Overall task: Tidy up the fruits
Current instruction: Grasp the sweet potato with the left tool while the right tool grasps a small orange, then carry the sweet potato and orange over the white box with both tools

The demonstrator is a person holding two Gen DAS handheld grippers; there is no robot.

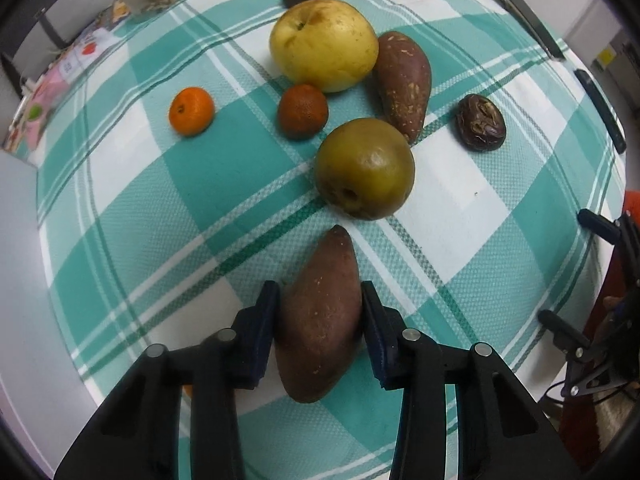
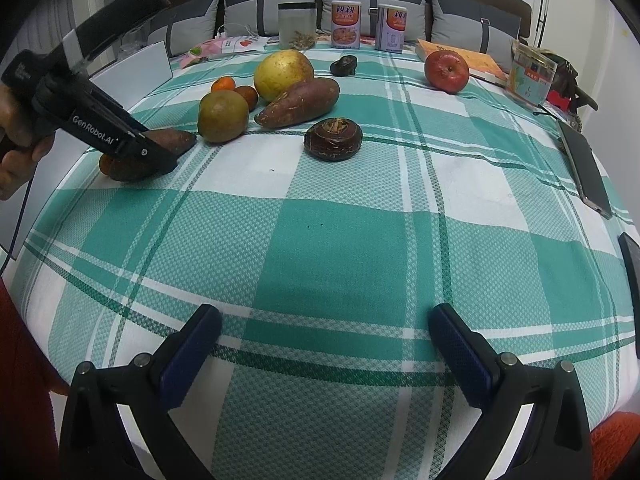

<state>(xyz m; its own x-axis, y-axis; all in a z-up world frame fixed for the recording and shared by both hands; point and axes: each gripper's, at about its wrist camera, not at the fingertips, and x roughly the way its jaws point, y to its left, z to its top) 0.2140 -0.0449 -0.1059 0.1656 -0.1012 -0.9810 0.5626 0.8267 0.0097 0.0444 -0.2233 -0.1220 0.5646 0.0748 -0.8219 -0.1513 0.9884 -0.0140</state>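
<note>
Left gripper clamping sweet potato, green pear just ahead (right gripper wide)

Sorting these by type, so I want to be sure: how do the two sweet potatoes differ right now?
The near sweet potato sits between the left gripper fingers, which are shut on it; the far sweet potato lies free on the checked tablecloth. The near one lies apart from the other produce; the far one rests against the yellow pear. The near one looks duller and darker. Both are reddish-brown and tapered.
</note>
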